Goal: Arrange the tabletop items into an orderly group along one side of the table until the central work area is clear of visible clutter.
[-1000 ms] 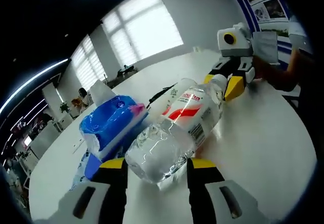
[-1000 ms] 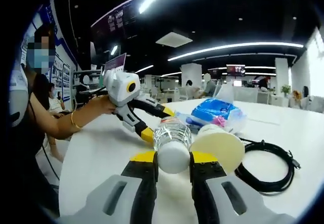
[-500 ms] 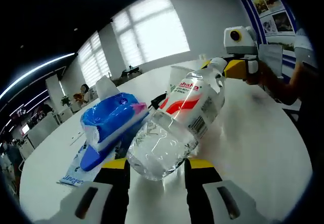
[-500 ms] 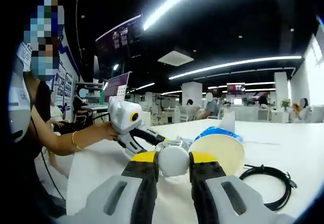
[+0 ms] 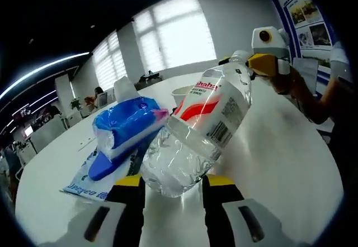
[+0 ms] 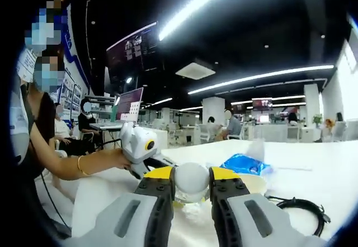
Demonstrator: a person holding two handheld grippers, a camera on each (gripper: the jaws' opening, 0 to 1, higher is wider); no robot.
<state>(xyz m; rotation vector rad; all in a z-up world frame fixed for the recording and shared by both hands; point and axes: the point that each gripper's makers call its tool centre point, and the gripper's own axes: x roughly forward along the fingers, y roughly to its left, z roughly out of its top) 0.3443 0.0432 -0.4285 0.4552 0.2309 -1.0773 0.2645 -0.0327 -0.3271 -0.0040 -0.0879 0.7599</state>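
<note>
A clear water bottle (image 5: 198, 132) with a red and white label hangs tilted above the white table (image 5: 279, 163). Its base sits between the yellow-tipped jaws of my left gripper (image 5: 170, 186), which is shut on it. My right gripper (image 5: 262, 63) holds the far end, cap up. In the right gripper view the white cap (image 6: 191, 177) is clamped between the jaws of my right gripper (image 6: 191, 181). Beyond the cap, a person's hand holds my left gripper (image 6: 150, 160).
A blue tissue pack (image 5: 126, 125) lies left of the bottle on a flat blue-printed packet (image 5: 89, 183). Behind the bottle stands a paper cup (image 5: 183, 93). In the right gripper view the cup (image 6: 256, 184), the tissue pack (image 6: 243, 164) and a coiled black cable (image 6: 302, 205) lie to the right.
The bottle has come up off the table with both grippers on it, its cap end rising. Both views have lifted with the hands; tissue pack, cup and cable stay put.
</note>
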